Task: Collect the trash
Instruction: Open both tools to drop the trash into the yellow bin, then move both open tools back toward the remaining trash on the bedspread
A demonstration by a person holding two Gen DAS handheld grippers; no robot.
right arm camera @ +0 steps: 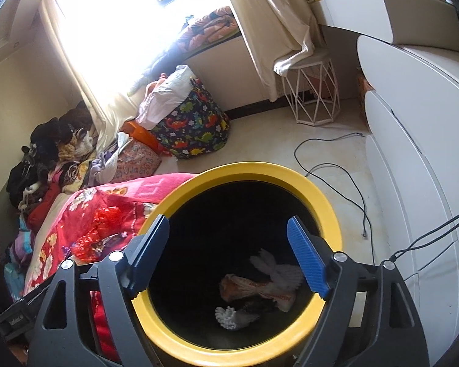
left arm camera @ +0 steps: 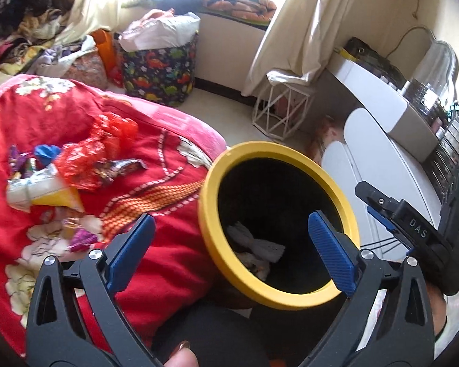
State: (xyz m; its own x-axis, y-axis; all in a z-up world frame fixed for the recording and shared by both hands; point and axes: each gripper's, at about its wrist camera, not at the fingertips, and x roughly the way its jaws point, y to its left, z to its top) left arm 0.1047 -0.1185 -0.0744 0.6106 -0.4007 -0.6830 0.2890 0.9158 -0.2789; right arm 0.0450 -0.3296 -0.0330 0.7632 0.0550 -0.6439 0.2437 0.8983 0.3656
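The trash bin [right arm camera: 238, 263], a dark cylinder with a yellow rim, stood directly ahead of the right gripper [right arm camera: 229, 257], its long axis roughly upright and its mouth opening up toward that camera. Crumpled white paper [right arm camera: 278, 270] and a wrapper [right arm camera: 257, 290] lay at its bottom. The right gripper hung over the mouth with its jaws spread apart and nothing between them. In the left wrist view the bin [left arm camera: 278, 223] sat ahead and slightly right of the left gripper [left arm camera: 232, 253], its mouth tilted toward the camera; that gripper was likewise released, jaws wide and empty. Ahead and to its left, a pile of trash lay on the red blanket [left arm camera: 156, 263]: a red plastic bag [left arm camera: 91, 153], foil wrappers [left arm camera: 30, 180] and a purple wrapper [left arm camera: 82, 240]. The right gripper [left arm camera: 382, 211] showed at the far right, beside the bin.
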